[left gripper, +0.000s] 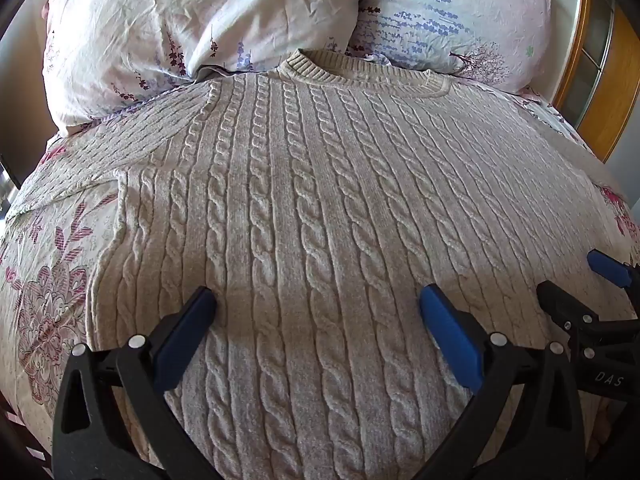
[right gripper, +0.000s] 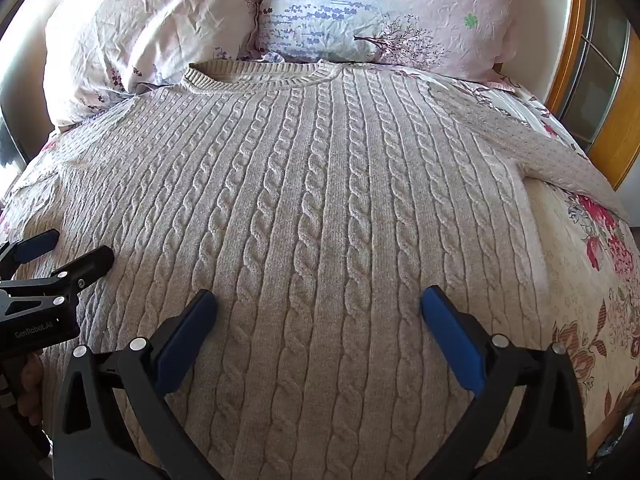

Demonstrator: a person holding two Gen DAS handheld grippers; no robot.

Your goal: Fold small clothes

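A beige cable-knit sweater point(left gripper: 320, 184) lies flat on the bed, collar toward the pillows; it also fills the right wrist view point(right gripper: 320, 200). Its left sleeve point(left gripper: 92, 160) stretches out to the left and its right sleeve point(right gripper: 560, 148) to the right. My left gripper point(left gripper: 318, 304) is open and empty, hovering over the lower left part of the sweater. My right gripper point(right gripper: 318, 304) is open and empty over the lower right part. Each gripper shows at the edge of the other's view: the right one point(left gripper: 580, 276) and the left one point(right gripper: 68, 252), both open.
Two floral pillows point(left gripper: 200, 28) point(right gripper: 380, 12) lie at the head of the bed behind the collar. A floral bedsheet point(left gripper: 44, 280) point(right gripper: 592, 280) surrounds the sweater. A wooden-framed door or cabinet point(right gripper: 600, 80) stands at the far right.
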